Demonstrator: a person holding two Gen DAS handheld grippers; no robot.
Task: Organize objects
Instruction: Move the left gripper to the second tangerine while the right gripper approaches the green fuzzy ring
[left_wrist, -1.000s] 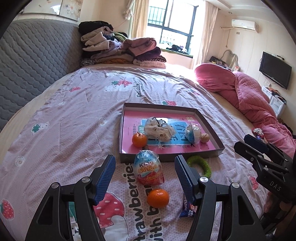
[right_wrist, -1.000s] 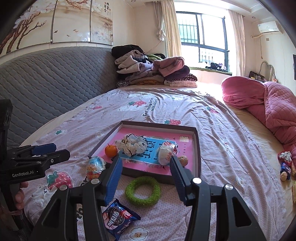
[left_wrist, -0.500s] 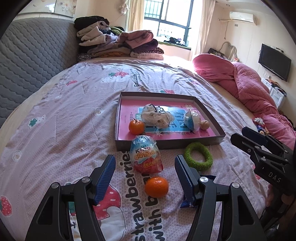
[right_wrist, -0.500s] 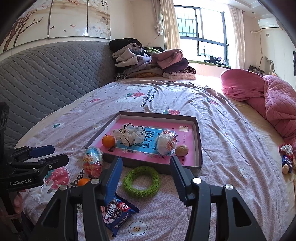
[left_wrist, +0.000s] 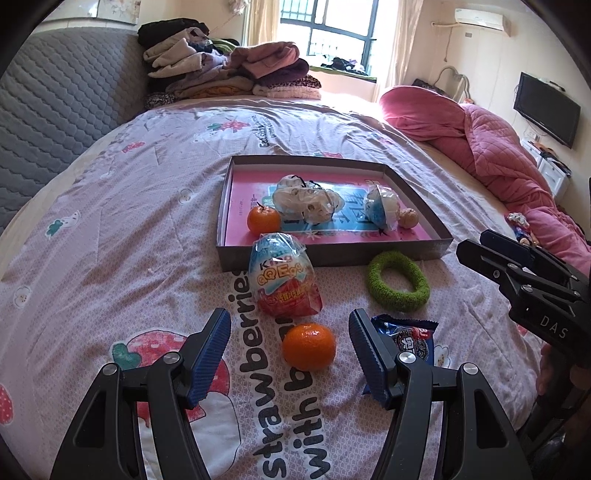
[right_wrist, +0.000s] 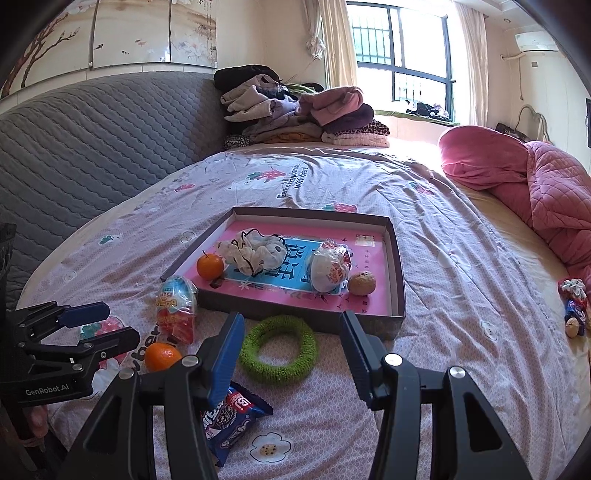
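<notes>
With our left tool (left_wrist: 290, 352) released astride the tangerine (left_wrist: 309, 346), we judge it light, soft-skinned, best pinched across its middle.

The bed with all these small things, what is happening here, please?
A person holds a gripper in each hand and is sorting small items into the shallow box on the bed. The left gripper is open around a loose orange without touching it. The right gripper is open above the green ring. A toy egg packet and a cookie packet lie outside; another orange is already in the box.
</notes>
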